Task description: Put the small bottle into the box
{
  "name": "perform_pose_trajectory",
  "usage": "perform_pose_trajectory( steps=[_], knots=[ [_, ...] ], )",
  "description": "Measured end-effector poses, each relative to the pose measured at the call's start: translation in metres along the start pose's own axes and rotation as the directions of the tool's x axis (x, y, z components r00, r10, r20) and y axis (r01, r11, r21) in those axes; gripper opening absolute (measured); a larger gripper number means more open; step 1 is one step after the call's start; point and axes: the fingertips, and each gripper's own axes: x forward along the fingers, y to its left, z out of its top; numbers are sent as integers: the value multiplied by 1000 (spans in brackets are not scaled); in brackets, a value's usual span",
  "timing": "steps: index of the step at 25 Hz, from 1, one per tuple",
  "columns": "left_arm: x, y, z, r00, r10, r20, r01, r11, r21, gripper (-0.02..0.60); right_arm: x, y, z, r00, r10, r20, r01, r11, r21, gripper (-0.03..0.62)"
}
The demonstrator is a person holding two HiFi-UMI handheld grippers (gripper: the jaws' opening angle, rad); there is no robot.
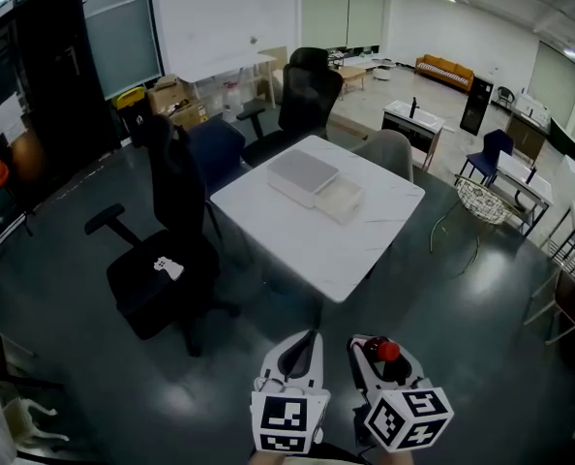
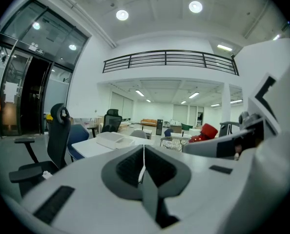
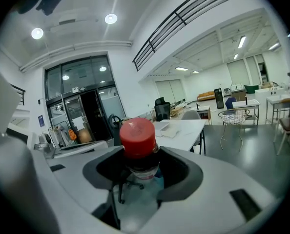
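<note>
I hold two grippers side by side over the dark floor (image 1: 94,356), well short of the table. Each carries one marker cube.

My left gripper (image 1: 310,339) has its jaws pressed together, with only a thin seam between them and nothing held.

My right gripper (image 1: 382,352) has its jaws clamped on the one small bottle (image 3: 137,145). They grip it below its red cap (image 3: 136,136), which stands up clear of them. The bottle is upright in my grip, so it is far from the box and not in it.

One white box (image 1: 305,174) lies on the one white tabletop (image 1: 302,250), toward its far side. It shows a flat closed part and a shallow open part, touching side by side.

Four chairs stand round the table:
- one black chair (image 1: 166,260) at its left
- one black chair (image 1: 307,95) behind it
- one blue chair (image 1: 215,151) at the far left corner
- one grey chair (image 1: 384,149) at the far right
</note>
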Motion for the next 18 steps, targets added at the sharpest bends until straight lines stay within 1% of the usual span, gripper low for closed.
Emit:
perform_pose_trajectory(
  steps=[10, 18],
  knots=[
    [50, -3, -3, 999, -27, -34, 27, 1000, -5, 20, 31, -32, 6, 999, -20, -27, 21, 1000, 21, 227],
    [104, 14, 12, 999, -35, -33, 35, 999, -5, 20, 76, -53, 30, 999, -30, -26, 30, 999, 24, 227]
  ],
)
